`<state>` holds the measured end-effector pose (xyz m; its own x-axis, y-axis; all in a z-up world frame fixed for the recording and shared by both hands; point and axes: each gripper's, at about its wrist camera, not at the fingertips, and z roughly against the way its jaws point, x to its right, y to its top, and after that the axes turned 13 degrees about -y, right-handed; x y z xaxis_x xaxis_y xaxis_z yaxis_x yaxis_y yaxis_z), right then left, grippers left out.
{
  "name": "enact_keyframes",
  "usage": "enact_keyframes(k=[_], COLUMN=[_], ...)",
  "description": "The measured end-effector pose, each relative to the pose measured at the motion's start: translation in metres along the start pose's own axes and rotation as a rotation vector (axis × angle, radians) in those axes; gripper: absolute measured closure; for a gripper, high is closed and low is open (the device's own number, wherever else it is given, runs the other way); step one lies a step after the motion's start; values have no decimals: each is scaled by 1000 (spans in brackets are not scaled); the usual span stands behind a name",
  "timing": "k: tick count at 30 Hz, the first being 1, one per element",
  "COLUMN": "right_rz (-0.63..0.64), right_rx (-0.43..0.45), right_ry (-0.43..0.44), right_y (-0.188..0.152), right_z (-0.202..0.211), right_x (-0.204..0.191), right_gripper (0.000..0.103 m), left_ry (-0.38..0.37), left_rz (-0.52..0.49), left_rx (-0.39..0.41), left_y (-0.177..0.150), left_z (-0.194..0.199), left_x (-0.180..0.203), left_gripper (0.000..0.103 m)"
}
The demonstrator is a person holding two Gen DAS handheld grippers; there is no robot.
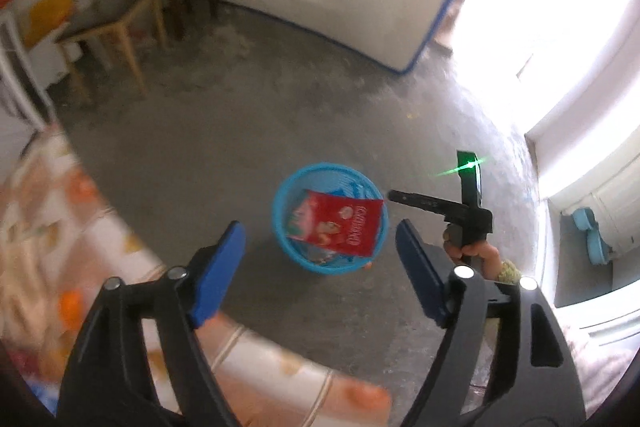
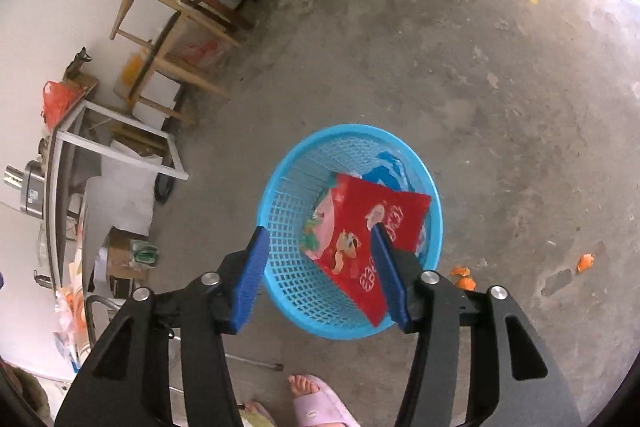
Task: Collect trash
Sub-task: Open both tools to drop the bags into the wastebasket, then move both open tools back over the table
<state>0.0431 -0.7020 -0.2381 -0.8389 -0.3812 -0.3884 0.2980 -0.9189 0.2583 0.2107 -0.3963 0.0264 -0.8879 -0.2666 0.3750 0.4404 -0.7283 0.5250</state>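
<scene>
- Red printed foil snack wrapper (image 2: 372, 239) lies slantwise inside the round blue plastic mesh basket (image 2: 288, 227), directly below the right tool (image 2: 320, 267).
- Both tools gape apart, empty; the left tool (image 1: 320, 267) hangs farther off.
- Orange peel scraps (image 2: 464, 277) lie on the concrete floor (image 2: 480, 67), just right of the basket.

My pads (image 2: 252, 277) are deep blue on black frames. Below them the basket (image 2: 280, 227) is bright sky-blue lattice, holding a red packet (image 2: 360, 227) printed with pink, green and white cartoon figures. The floor (image 2: 480, 107) is mottled grey, with orange peel scraps (image 2: 464, 277).
</scene>
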Motion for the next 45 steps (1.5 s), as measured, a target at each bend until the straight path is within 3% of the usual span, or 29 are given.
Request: enact_keyframes(k=[6,11,14,17,24,28,30,34,38,42,45], right_rz=[32,113,185,270,471,576,622,683,724,687,625], right_rx=[3,38,50,61,66,62,56,40,38,-2,-51], right_ry=[43,95,135,176,283,296,291,281,226,199,189], right_y=[-28,-62,-82,-104,-164,-204,-223,-253,-274,-273,-261], right_z=[29,84,118,152,209,222,223,224,221,211,198], right_x=[-6,-31,-52,-79,-161,-211,-235,-268,-293,-308,-320], right_gripper=[53,51,45,40,28,28,28,28,28,28,28], left_ry=[82,225,289,349,434,445,408,330,316,309,297], left_rz=[73,159,217,280,416,565,647,748,743,740,739], left_rx=[188,361,443,492,469,464,473,468,463,443,432], left_y=[-49,-114,-161,-208,-294,-336,-351,-365,-364,-366,-368], left_z=[122,225,272,294,283,261,251,233,222,212,207], left_x=[-29,-46,-51,-56,-70,-98,-112,-136,-145,-148,-151], left_gripper=[19,13,10,9,9,9,9,9,9,9,22])
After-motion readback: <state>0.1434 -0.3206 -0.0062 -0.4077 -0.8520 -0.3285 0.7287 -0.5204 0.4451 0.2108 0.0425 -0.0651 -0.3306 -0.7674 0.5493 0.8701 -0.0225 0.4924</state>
